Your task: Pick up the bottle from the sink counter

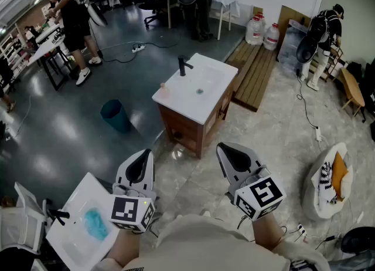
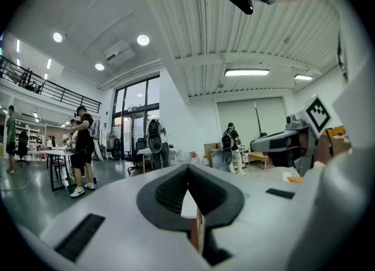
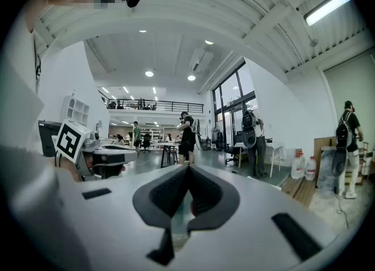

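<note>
From my console I see both grippers held low and level, side by side, well short of the work. The left gripper point(image 1: 142, 158) has its jaws clenched together with nothing between them, and its own view point(image 2: 188, 176) shows the dark pads meeting in a closed seam. The right gripper point(image 1: 228, 152) is the same, pads pressed tight on nothing point(image 3: 187, 173). The sink counter point(image 1: 205, 97) sits at my twelve o'clock, well apart from both tips, on a wooden cabinet point(image 1: 187, 129). The black faucet point(image 1: 183, 65) stands at its far edge. The bottle point(image 1: 164, 91) is a small pale shape at the counter's nine o'clock corner, too small for detail. A teal bin point(image 1: 115, 114) stands on the floor at ten o'clock from the left gripper.
</note>
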Tool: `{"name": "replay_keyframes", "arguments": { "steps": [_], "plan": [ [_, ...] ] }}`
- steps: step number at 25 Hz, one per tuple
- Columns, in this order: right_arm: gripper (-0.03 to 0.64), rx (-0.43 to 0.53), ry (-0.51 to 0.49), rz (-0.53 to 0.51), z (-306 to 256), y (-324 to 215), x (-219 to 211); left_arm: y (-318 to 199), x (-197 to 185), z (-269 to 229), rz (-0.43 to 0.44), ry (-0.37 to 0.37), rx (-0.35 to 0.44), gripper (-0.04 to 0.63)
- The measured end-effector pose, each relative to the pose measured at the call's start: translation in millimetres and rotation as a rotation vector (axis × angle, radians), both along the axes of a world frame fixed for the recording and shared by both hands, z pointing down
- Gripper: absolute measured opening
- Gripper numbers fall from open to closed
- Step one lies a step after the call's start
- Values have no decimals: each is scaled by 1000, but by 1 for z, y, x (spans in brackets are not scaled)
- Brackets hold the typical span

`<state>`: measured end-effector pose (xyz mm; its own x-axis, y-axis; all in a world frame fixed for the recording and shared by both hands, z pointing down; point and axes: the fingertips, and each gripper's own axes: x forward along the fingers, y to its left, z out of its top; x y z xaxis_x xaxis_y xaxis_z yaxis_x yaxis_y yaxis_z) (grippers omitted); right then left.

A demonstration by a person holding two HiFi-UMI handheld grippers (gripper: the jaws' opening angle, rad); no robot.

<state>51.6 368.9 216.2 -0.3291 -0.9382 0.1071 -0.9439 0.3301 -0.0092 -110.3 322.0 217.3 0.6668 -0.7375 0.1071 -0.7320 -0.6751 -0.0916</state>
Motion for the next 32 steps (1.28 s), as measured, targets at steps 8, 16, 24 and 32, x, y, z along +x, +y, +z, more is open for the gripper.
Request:
{"name": "replay_keyframes", "arguments": {
  "steps": [8,16,24,32],
  "plan": [
    [-5,24,-47,14,1,-6,15,-4,12,4,5,-6,-3,6],
    [-5,3,-27,-17,12,-6,34,-2,39,15,3,-28,-14,6],
    [-3,10,-69,-51,25,-7,58,4,62,27,-30,-36,-25,6],
    [-3,4,-81,-59,33,-19,70,-6,76,39,-38,-45,-45,6]
  ]
}}
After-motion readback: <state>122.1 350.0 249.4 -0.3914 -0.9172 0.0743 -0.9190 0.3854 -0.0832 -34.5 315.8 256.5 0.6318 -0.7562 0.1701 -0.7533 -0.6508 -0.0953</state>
